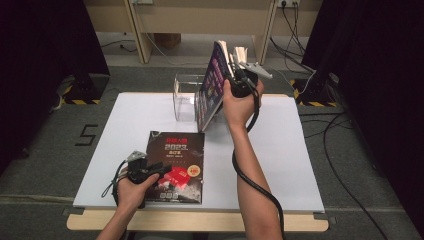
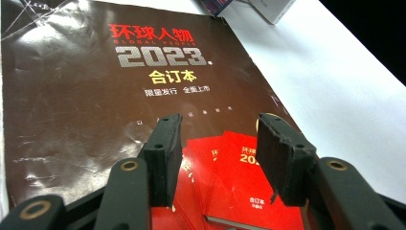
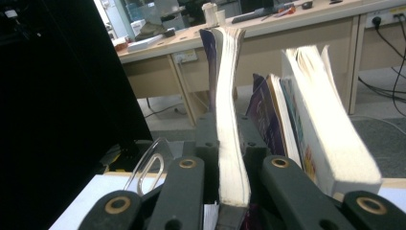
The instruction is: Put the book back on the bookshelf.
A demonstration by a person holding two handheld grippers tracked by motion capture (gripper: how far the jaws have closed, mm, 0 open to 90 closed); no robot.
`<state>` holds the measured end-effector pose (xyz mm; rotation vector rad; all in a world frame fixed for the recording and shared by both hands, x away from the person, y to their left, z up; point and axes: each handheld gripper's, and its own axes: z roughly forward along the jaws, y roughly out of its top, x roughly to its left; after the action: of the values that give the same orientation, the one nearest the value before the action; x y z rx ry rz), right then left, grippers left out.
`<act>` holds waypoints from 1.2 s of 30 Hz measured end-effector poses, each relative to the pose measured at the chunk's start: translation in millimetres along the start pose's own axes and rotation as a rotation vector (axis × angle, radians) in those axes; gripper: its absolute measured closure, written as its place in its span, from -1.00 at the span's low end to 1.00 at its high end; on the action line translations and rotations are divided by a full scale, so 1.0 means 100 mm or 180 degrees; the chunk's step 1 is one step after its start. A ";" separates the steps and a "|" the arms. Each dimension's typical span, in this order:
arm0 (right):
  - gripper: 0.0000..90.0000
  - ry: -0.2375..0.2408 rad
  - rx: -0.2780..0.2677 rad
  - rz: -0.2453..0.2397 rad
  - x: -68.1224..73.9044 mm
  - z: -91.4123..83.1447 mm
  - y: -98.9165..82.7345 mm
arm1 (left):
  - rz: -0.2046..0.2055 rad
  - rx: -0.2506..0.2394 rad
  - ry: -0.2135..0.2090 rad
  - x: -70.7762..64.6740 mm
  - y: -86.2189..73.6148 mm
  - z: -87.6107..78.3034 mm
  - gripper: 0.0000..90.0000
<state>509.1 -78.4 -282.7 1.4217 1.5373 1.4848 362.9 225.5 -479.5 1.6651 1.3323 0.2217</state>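
Magazine, dark-covered (image 1: 176,165), flat on white table (image 1: 300,165), near front edge, long axis running away from the person, title end farthest. Left gripper (image 1: 150,171) poised over lower left corner of that cover; in left gripper view, jaws standing apart, nothing between them, red printed panel of the cover visible in the gap; contact with the cover not determinable. Left hand (image 1: 129,190) clearly the nearer to this magazine. Clear acrylic holder (image 1: 186,97) upright at far centre of table, well beyond the flat magazine. Second magazine, purple-covered (image 1: 214,82), raised and tilted just beside and right of the holder, lower edge near table surface, upper edge leaning right. Right gripper (image 1: 239,75) clamped on page edge of this raised magazine; in right gripper view, jaws closed narrow on a cream block of pages (image 3: 229,139), further leaves fanned to the right. Judged: any coming move on the flat magazine turns on the left jaws, its near short edge lying directly below them.
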 end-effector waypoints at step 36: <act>0.80 -0.0367 0.0123 -0.0353 0.10 0.47 -0.31 | 0.0087 -0.0018 -0.0088 -0.01 0.00 0.00 0.13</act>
<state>540.6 -47.4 -319.5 1.3950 1.5546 1.2921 362.6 224.4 -478.7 1.6768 1.2878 0.2177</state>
